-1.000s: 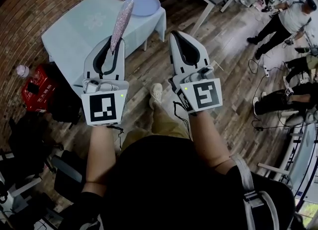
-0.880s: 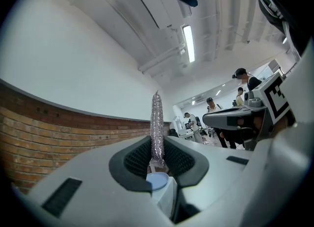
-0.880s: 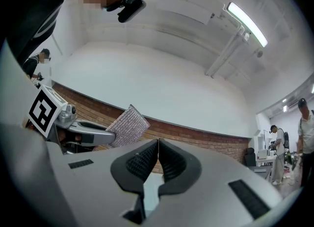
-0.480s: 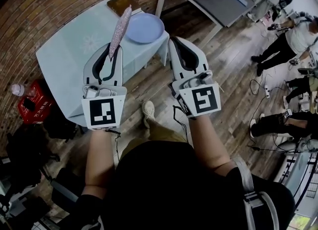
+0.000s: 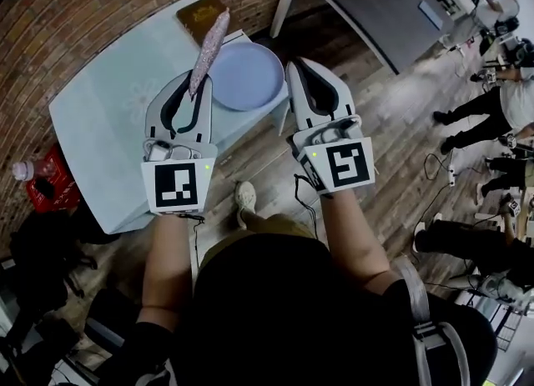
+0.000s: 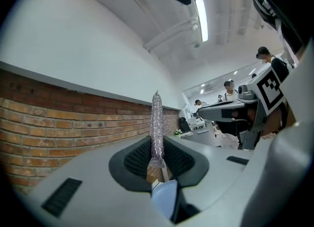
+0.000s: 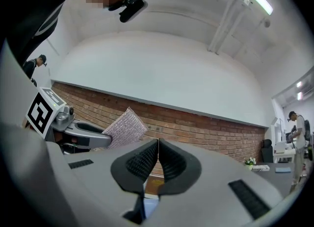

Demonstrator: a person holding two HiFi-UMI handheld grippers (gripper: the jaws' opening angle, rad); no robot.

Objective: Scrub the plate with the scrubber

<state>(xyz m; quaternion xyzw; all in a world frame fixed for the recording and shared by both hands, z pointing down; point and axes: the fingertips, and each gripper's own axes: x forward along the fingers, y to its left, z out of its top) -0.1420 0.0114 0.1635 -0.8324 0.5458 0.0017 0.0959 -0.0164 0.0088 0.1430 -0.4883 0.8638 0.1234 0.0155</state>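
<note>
Head view: scrubber (image 5: 209, 45) clamped in left claw (image 5: 194, 80).

Grey left gripper (image 5: 197, 81), black top (image 5: 334, 309), khaki trousers (image 5: 269, 231)

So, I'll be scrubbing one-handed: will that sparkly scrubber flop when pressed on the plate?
Probably not much: the scrubber stands straight up from the shut left tool without drooping, so it seems fairly stiff and light. Being thin and flat, it may bend under hard pressure. The plate lies unheld near the table edge, so it might slide.
</note>
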